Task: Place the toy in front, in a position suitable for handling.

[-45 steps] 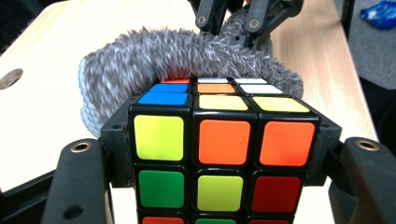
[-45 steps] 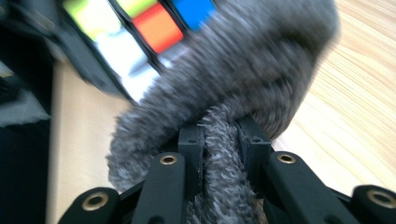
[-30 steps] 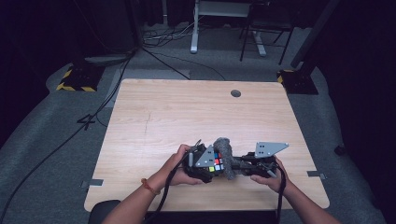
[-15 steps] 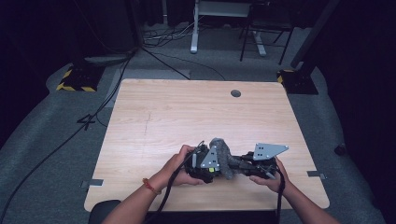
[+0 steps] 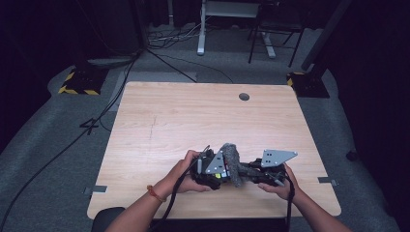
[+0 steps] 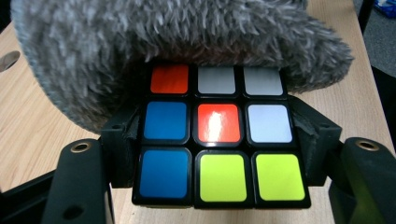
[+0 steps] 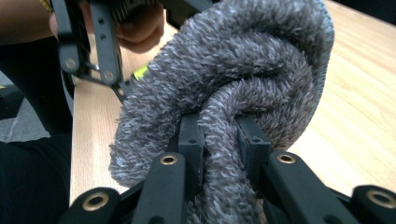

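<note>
**Wiping a clamped cube with a soft cloth**

Left gripper [image 6: 219,154] is clamping the puzzle cube [image 6: 219,149] by its side faces above the table [image 5: 193,116]; rigid, smooth plastic, likely slippery. Right gripper [image 7: 219,140] is pinching the grey fluffy cloth [image 7: 233,70], which is draping over the cube's top, soft and compressible.

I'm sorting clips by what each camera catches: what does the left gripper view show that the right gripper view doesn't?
Left gripper view: the puzzle cube's coloured face, red, blue, white and yellow squares, clamped between the left tongs. Right gripper view: the right tongs pinching a fold of the grey cloth, with a hand behind. Both: cloth and wooden table.
</note>
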The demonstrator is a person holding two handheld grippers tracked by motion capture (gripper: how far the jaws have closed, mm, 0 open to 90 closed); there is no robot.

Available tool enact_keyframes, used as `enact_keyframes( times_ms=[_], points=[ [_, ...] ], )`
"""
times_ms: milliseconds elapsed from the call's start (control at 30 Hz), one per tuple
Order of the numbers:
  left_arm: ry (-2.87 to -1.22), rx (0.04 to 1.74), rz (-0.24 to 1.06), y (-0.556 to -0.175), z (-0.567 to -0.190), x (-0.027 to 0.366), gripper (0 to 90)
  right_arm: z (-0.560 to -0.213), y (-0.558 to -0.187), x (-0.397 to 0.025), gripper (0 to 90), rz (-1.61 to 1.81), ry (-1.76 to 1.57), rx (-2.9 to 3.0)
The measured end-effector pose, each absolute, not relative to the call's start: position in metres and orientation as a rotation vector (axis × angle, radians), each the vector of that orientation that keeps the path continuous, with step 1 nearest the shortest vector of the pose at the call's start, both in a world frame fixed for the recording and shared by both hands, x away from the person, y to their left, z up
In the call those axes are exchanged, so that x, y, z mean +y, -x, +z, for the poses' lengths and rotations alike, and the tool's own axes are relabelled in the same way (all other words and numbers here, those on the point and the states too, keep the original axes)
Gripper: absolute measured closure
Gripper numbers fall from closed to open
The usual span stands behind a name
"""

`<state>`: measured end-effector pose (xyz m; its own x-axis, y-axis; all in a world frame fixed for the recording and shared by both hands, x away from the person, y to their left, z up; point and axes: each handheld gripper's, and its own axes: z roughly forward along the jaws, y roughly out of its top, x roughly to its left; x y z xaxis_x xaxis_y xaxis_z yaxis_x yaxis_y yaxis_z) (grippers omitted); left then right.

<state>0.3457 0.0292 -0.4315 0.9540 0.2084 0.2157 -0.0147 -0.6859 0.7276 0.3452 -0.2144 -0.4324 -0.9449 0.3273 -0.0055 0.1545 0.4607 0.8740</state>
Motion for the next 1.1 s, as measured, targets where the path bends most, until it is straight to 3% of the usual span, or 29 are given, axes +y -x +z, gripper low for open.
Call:
enact_keyframes(
  times_ms=[533, 1100],
  points=[
    [-2.209, 0.12, 0.358, -0.341, -0.417, 0.036, 33.3, -0.449, -0.358, -0.211, 75.4, 1.37, -0.482, 2.62],
    [-2.281, 0.144, 0.381, -0.344, -0.425, 0.03, 33.2, -0.424, -0.341, -0.213, 75.0, 1.493, -0.428, 2.486]
  ],
)
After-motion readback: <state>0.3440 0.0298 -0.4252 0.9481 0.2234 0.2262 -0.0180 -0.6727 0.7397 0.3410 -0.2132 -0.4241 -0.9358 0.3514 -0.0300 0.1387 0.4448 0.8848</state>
